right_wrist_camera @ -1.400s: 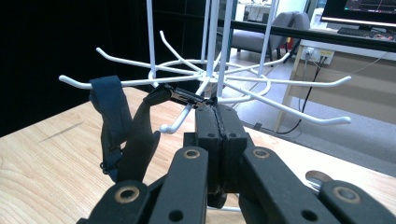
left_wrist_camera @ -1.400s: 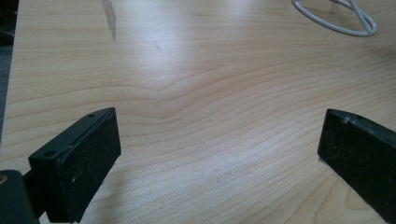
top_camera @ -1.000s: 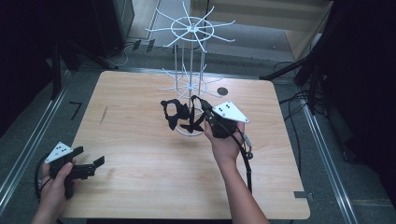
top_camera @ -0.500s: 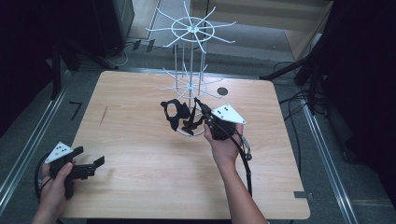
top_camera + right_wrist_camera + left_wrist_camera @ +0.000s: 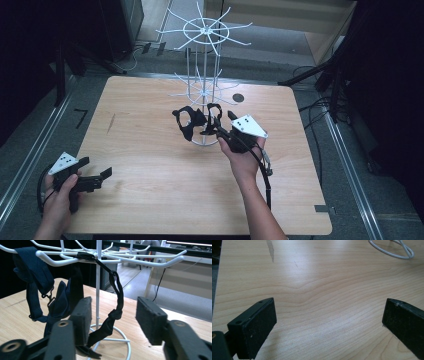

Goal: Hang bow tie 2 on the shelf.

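White rack (image 5: 204, 80) behind dark strap (image 5: 113, 317)

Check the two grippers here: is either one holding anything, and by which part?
Nothing is held. The right gripper has just been opening; the black strap on the white wire rack hangs free between its pads. The left gripper is open.

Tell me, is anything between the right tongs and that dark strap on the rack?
No. The right tongs have just been opening; the strap hangs from the rack in the gap between them, apparently untouched, with the rack's post just behind.
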### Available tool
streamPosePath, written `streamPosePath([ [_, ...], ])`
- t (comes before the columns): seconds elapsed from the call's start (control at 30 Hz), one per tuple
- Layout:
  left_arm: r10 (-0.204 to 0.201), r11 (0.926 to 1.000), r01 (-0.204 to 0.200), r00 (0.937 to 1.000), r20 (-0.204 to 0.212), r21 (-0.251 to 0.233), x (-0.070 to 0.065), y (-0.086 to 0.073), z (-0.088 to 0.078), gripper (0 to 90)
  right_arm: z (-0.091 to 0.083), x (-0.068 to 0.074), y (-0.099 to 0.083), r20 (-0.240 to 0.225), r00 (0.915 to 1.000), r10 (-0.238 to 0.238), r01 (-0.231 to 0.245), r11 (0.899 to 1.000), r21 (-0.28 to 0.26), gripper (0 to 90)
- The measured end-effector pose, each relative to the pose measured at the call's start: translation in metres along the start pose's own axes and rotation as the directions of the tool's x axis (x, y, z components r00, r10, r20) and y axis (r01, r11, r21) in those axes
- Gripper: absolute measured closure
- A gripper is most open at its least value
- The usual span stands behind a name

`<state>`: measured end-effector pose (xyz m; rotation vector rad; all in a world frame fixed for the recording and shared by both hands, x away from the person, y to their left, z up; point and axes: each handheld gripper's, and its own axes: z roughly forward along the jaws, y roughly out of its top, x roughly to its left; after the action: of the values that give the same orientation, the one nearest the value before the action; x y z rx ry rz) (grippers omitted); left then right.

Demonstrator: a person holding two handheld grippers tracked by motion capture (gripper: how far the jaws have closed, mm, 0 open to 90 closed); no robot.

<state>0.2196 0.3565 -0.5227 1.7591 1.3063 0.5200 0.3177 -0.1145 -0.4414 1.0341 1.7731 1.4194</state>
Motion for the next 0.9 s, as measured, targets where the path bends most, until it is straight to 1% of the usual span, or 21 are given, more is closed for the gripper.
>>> streamPosePath([
  [0.13, 0.001, 1.0000, -0.001, 1.0000, -0.003, 0.001, 0.000, 0.000, 0.000, 0.0, -0.003, -0.001, -0.002, -0.023, 0.9997, -0.001, 0.000, 1.000, -0.011, 38.1],
  [0.27, 0.002, 1.0000, -0.002, 1.0000, -0.005, 0.001, 0.000, 0.000, 0.000, 0.0, -0.007, -0.004, -0.009, -0.041, 0.9988, 0.027, -0.028, 1.000, -0.014, 32.6],
  [0.47, 0.004, 1.0000, -0.004, 1.0000, -0.006, 0.001, -0.001, 0.000, 0.000, 0.0, -0.013, -0.011, -0.017, -0.055, 0.9972, 0.050, -0.050, 0.999, -0.001, 21.0],
  [0.53, 0.004, 1.0000, -0.004, 1.0000, -0.007, 0.001, -0.001, 0.000, 0.000, 0.0, -0.014, -0.013, -0.019, -0.063, 0.9968, 0.048, -0.047, 0.999, 0.011, 16.1],
  [0.63, 0.004, 1.0000, -0.004, 1.0000, -0.008, 0.001, -0.001, 0.000, 0.000, 0.0, -0.016, -0.016, -0.023, -0.055, 0.9974, 0.047, -0.045, 0.999, 0.024, 12.4],
  [0.7, 0.004, 1.0000, -0.004, 1.0000, -0.006, 0.000, -0.001, 0.000, 0.000, 0.0, -0.017, -0.017, -0.025, -0.025, 0.9985, 0.048, -0.047, 0.998, 0.036, 12.5],
  [0.77, 0.004, 1.0000, -0.004, 1.0000, -0.005, 0.001, -0.001, 0.000, 0.000, 0.0, -0.020, -0.020, -0.027, -0.005, 0.9989, 0.047, -0.047, 0.998, 0.033, 12.8],
  [0.9, 0.003, 1.0000, -0.003, 1.0000, -0.006, 0.001, 0.000, 0.000, 0.000, 0.0, -0.024, -0.026, -0.031, -0.009, 0.9985, 0.055, -0.054, 0.998, 0.043, 12.8],
])
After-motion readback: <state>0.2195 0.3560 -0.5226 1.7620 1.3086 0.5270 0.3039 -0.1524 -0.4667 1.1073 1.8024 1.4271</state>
